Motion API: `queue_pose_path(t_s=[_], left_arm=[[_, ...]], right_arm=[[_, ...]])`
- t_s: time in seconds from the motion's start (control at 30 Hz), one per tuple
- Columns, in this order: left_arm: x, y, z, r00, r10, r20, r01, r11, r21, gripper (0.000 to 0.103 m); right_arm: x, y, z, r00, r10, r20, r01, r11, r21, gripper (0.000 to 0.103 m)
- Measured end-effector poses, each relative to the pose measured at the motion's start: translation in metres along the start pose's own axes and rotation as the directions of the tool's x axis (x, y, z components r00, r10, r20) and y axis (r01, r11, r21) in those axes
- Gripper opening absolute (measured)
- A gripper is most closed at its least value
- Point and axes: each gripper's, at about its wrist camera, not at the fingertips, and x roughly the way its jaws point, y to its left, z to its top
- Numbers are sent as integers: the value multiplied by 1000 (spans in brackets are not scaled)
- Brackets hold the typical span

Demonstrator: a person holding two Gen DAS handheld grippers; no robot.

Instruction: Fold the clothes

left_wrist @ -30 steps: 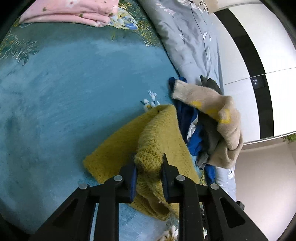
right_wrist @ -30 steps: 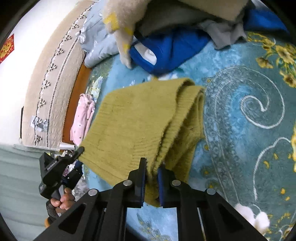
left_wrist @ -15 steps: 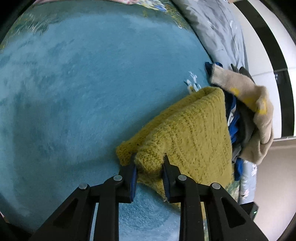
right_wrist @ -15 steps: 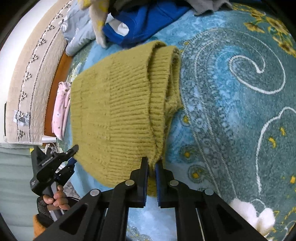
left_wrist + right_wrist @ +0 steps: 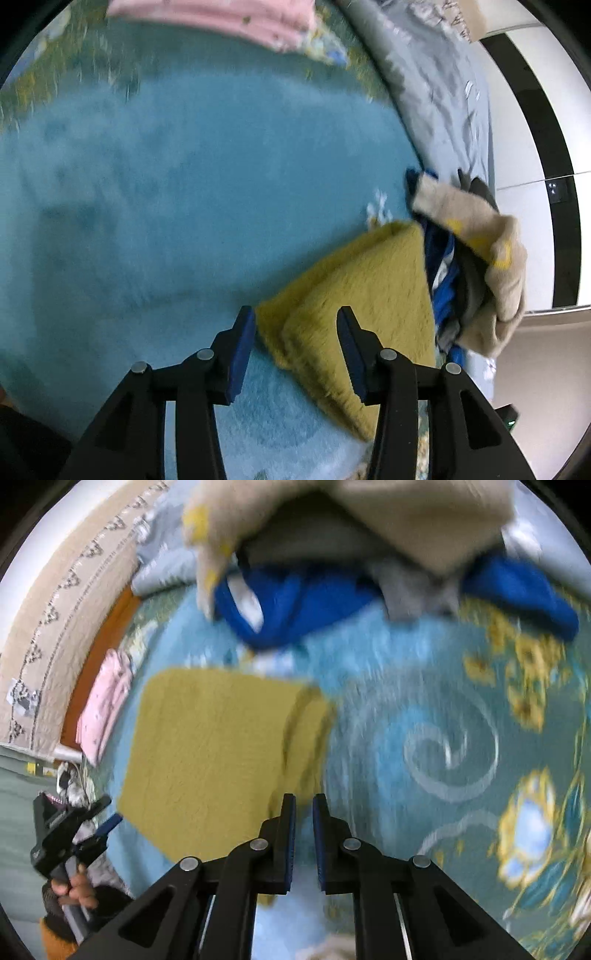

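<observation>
Both tongs apart, empty: left gripper [image 5: 295, 332], right gripper [image 5: 303, 812]. Folded mustard sweater [image 5: 210, 749] just ahead; a snagging fingertip could undo layers.

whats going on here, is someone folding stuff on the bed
Yes. A person with a gripper in each hand is folding clothes on a blue blanket. The mustard knit sweater lies folded flat; the left gripper and right gripper are both open and off it. An unfolded pile waits beyond, and a folded pink garment sits apart.

Teal floral blanket [image 5: 184, 184], grey duvet [image 5: 436, 92], beige quilted headboard [image 5: 55, 609], white wardrobe doors [image 5: 554, 110]
</observation>
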Motion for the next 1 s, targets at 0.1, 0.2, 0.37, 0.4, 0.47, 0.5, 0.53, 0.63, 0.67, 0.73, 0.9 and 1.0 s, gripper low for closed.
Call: queue_pose_path(t_s=[0.1, 0.2, 0.37, 0.4, 0.47, 0.5, 0.53, 0.63, 0.67, 0.73, 0.9, 1.0], left_arm=[[1, -29, -2, 997, -75, 1, 75, 994, 78, 47], [16, -50, -9, 996, -79, -45, 85, 983, 163, 47], [49, -32, -20, 994, -2, -111, 20, 987, 157, 45], [53, -26, -22, 994, -5, -107, 21, 988, 150, 40], [57, -19, -25, 995, -10, -95, 23, 989, 144, 35], [58, -18, -25, 996, -11, -94, 24, 989, 143, 34], [59, -18, -25, 995, -10, -97, 24, 990, 141, 34], [61, -20, -24, 995, -7, -99, 22, 988, 153, 34], [61, -21, -25, 995, -6, -96, 22, 987, 162, 34], [60, -21, -27, 996, -7, -88, 22, 985, 170, 34], [58, -17, -30, 996, -11, -84, 26, 984, 174, 34], [56, -14, -32, 996, -14, -85, 29, 984, 175, 34]], right_arm=[[11, 24, 25, 998, 37, 43, -36, 999, -25, 12], [36, 42, 39, 999, 33, 32, -31, 997, -76, 12], [75, 41, 44, 998, -66, -20, 63, 989, -131, 9], [81, 37, 44, 996, -81, -28, 77, 988, -135, 9], [89, 29, 44, 997, -66, -29, 62, 992, -107, 7], [89, 27, 44, 998, -62, -32, 58, 994, -93, 7], [90, 25, 45, 998, -59, -35, 56, 995, -79, 7], [73, 34, 32, 999, -35, -25, 33, 996, -81, 11], [67, 37, 27, 999, -26, -22, 25, 996, -83, 12], [55, 45, 12, 1000, 8, -25, -11, 995, -97, 12], [53, 61, -48, 994, 49, -99, -67, 981, -184, 12], [59, 57, -55, 993, 43, -107, -62, 982, -177, 10]])
